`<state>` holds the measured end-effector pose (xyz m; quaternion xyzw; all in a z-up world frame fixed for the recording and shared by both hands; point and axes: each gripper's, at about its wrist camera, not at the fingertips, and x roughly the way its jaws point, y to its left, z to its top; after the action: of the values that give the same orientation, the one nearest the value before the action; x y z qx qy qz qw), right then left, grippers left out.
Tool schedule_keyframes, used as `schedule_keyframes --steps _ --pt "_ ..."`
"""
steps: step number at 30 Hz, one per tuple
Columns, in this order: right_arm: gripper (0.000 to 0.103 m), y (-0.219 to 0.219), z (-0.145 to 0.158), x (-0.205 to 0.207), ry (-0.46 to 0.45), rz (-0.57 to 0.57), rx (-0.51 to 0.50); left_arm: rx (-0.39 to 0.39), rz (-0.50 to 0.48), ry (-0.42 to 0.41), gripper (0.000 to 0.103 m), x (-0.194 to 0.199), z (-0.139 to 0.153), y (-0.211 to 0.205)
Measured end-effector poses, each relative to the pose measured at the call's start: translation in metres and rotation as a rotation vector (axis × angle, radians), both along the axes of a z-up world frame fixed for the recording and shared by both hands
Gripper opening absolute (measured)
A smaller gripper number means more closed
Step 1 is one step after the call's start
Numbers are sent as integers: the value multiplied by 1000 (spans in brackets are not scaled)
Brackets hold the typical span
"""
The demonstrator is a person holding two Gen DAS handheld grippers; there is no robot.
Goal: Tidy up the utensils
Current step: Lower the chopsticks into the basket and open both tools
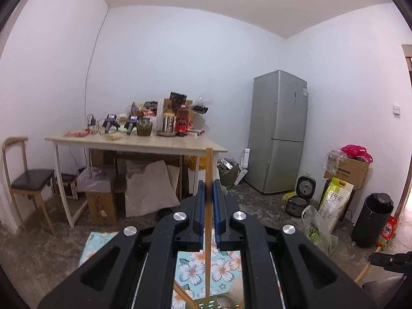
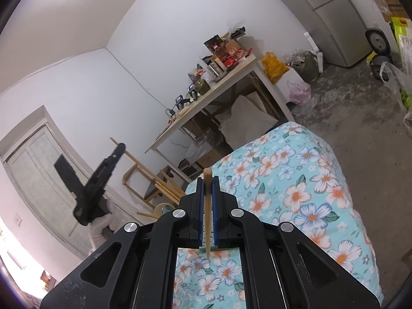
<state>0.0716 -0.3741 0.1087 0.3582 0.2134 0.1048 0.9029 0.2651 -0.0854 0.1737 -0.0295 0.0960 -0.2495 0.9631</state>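
Observation:
In the left wrist view my left gripper (image 1: pixel 209 181) is shut on a wooden chopstick (image 1: pixel 208 162) that stands upright between the blue pads, above the floral tablecloth (image 1: pixel 193 267). Another wooden stick (image 1: pixel 184 294) lies low in that view. My right gripper (image 2: pixel 207 177) is shut on a second chopstick (image 2: pixel 207 173), also upright, over the same tablecloth (image 2: pixel 296 180). From the right wrist view the left gripper (image 2: pixel 119 149) is up at the left in a gloved hand (image 2: pixel 99 228). A pale round holder (image 2: pixel 161 208) with several wooden sticks stands partly hidden behind my right gripper's fingers.
A wooden table (image 1: pixel 144 143) loaded with bottles, jars and boxes stands ahead, with bags and cartons under it. A chair (image 1: pixel 24 177) is on the left and a grey fridge (image 1: pixel 279 131) on the right. Sacks, a rice cooker (image 1: pixel 302 195) and a black bin (image 1: pixel 373 219) crowd the floor.

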Motion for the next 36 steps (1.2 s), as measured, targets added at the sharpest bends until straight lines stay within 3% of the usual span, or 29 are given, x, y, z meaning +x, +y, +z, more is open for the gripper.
schedule_keyframes --steps 9,16,22,25,29,36 --pt "4 -4 2 -2 -2 3 -7 -22 18 101 7 7 -32 2" --pt "4 0 13 -8 -34 11 -41 -22 22 86 36 -17 -29 14" --pt "4 13 47 -11 -112 45 -123 -32 30 90 51 -51 -22 36" --pt "4 24 70 -11 -174 73 -179 -22 -16 126 58 -73 -26 49" --pt "4 41 99 -4 -247 135 -247 23 -31 171 67 -105 -43 67" --pt "4 74 124 25 -297 193 -369 63 15 298 68 -132 -96 93"
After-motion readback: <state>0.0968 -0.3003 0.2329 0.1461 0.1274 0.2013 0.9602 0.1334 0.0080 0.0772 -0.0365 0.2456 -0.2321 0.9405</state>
